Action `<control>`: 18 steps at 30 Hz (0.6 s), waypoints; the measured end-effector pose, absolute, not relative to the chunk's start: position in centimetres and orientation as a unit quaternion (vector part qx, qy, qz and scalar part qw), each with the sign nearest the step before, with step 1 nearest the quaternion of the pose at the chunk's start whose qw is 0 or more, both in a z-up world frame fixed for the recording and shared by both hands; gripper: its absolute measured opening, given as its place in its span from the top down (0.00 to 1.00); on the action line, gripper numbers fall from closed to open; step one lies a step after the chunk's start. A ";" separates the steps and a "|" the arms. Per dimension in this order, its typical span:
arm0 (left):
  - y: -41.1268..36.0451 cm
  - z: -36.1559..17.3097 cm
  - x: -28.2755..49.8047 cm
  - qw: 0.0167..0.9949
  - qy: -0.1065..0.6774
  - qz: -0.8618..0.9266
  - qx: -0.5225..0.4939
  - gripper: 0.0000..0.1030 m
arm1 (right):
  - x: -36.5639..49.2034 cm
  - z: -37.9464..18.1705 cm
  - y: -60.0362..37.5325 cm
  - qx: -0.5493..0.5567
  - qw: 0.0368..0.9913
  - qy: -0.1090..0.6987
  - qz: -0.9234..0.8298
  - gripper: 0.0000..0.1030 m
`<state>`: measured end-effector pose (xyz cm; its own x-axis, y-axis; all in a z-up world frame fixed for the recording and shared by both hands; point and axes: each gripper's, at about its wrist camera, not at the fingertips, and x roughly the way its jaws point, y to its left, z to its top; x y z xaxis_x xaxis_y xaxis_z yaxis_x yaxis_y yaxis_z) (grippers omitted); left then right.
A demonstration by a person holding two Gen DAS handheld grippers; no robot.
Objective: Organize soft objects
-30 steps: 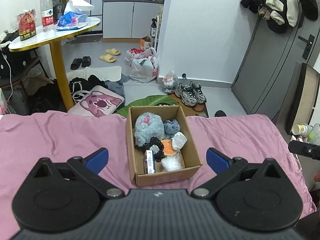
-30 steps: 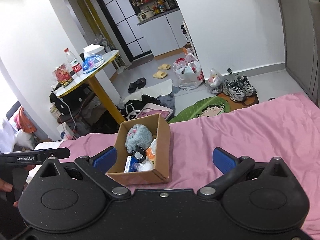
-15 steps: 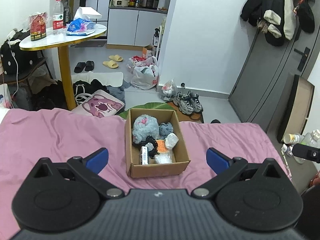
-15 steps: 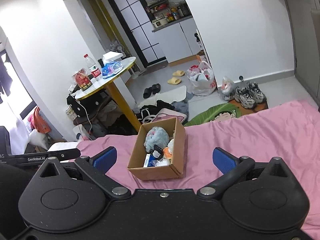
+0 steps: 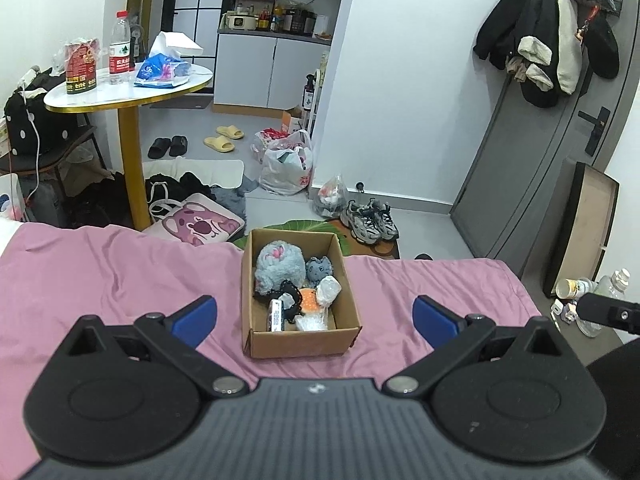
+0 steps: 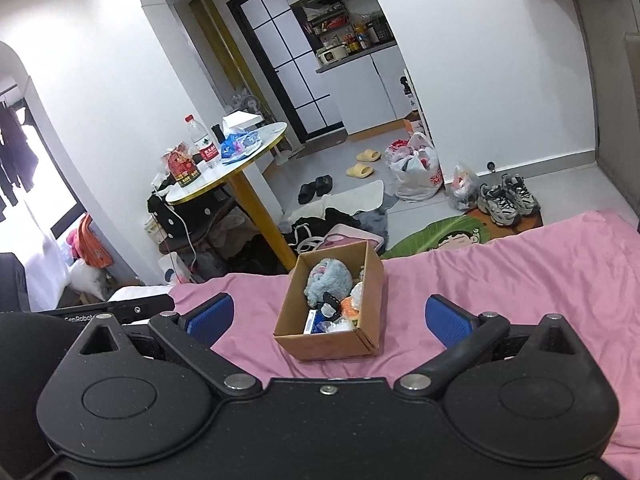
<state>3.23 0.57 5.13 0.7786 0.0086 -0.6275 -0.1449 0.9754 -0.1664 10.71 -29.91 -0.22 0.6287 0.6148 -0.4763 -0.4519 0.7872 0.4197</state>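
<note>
Pulling back from the box point(image 5: 300, 296), both tools now see it smaller and further off than half a second ago, with more of the pink bed point(image 5: 100, 272) showing around it. The left tool point(image 5: 315, 314) is wide open and holds nothing; the right tool point(image 6: 329, 314) is also spread wide and empty. The box stands on the bed near its far edge, and inside it lie a blue plush point(image 5: 278, 266), a smaller grey plush point(image 5: 319, 269), a black hair tie point(image 5: 292, 296), an orange piece point(image 5: 310, 301) and some clear wrapped things. No soft thing lies loose on the bed in either view. I judge the sorting is finished or almost finished, and this retreat looks like a closing move.
</note>
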 end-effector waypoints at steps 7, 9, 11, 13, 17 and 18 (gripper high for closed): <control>-0.8 4.4 3.3 0.935 0.340 0.036 -0.096 0.00 | 11.6 -1.4 -28.7 0.114 0.893 0.331 0.283 0.00; -0.8 4.4 3.3 0.936 0.335 0.037 -0.102 0.00 | 11.7 -1.6 -28.4 0.116 0.891 0.334 0.286 0.00; -1.0 4.3 3.3 0.935 0.338 0.034 -0.102 0.00 | 11.8 -1.6 -28.3 0.115 0.890 0.334 0.288 0.00; -1.1 4.2 3.4 0.935 0.340 0.032 -0.098 0.00 | 11.8 -1.5 -28.2 0.112 0.890 0.333 0.290 0.00; -1.4 4.3 3.4 0.937 0.337 0.030 -0.091 0.00 | 11.9 -1.3 -28.0 0.106 0.890 0.333 0.291 0.00; -1.4 4.4 3.3 0.938 0.334 0.029 -0.090 0.00 | 11.9 -1.3 -28.0 0.104 0.891 0.333 0.292 0.00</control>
